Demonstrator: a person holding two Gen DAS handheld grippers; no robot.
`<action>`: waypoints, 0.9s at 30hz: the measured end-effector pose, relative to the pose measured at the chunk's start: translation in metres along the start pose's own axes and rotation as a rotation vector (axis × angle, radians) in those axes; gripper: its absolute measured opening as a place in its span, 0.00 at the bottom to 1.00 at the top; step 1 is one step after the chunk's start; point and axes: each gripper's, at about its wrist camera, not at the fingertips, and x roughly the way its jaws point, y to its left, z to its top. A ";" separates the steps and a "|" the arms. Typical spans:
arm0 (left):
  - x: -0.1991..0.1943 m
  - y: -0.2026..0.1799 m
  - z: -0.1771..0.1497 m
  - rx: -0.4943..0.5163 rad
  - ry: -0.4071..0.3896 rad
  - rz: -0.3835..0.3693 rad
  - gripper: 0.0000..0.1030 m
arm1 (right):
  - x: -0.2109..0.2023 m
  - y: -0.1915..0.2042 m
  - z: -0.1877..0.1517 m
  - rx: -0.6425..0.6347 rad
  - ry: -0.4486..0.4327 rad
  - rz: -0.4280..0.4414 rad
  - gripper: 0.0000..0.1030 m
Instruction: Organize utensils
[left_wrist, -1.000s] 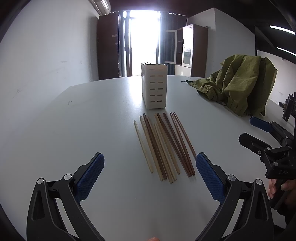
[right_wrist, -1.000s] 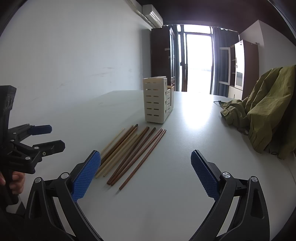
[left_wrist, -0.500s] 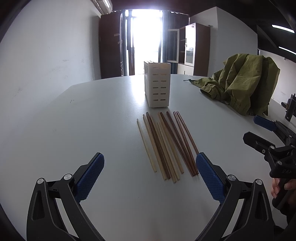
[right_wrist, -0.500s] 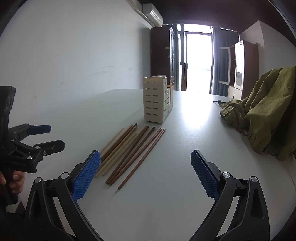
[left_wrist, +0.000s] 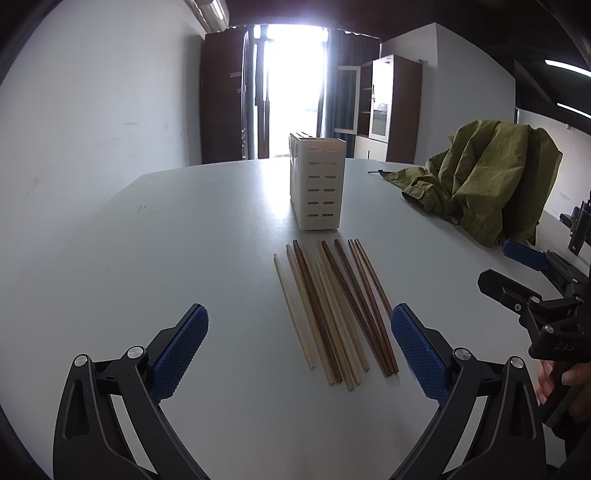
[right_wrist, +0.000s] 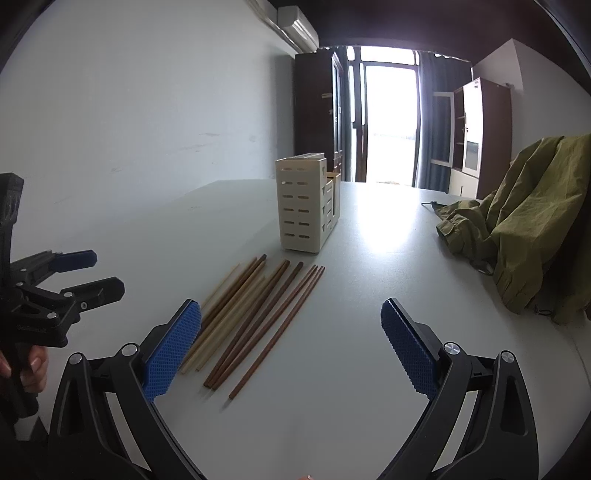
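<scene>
both tongs, left (left_wrist: 299, 343) and right (right_wrist: 291, 343), remain spread wide and empty; the left has crept nearer the chopsticks (left_wrist: 332, 306) and holder (left_wrist: 317, 184) ahead, so no pick has begun.

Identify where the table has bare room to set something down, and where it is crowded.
Free: the table left of the chopsticks and holder; also between chopsticks and green jacket. Crowded: the chopstick row just before the holder.
</scene>
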 end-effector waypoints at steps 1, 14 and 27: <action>0.002 0.001 0.001 0.000 0.000 0.005 0.94 | 0.003 0.000 0.002 0.003 0.000 -0.003 0.96; 0.044 0.018 0.022 0.023 0.069 0.039 0.94 | 0.052 -0.016 0.021 0.054 0.099 -0.059 0.96; 0.090 0.033 0.039 -0.002 0.154 0.007 0.94 | 0.097 -0.018 0.034 0.066 0.184 -0.039 0.96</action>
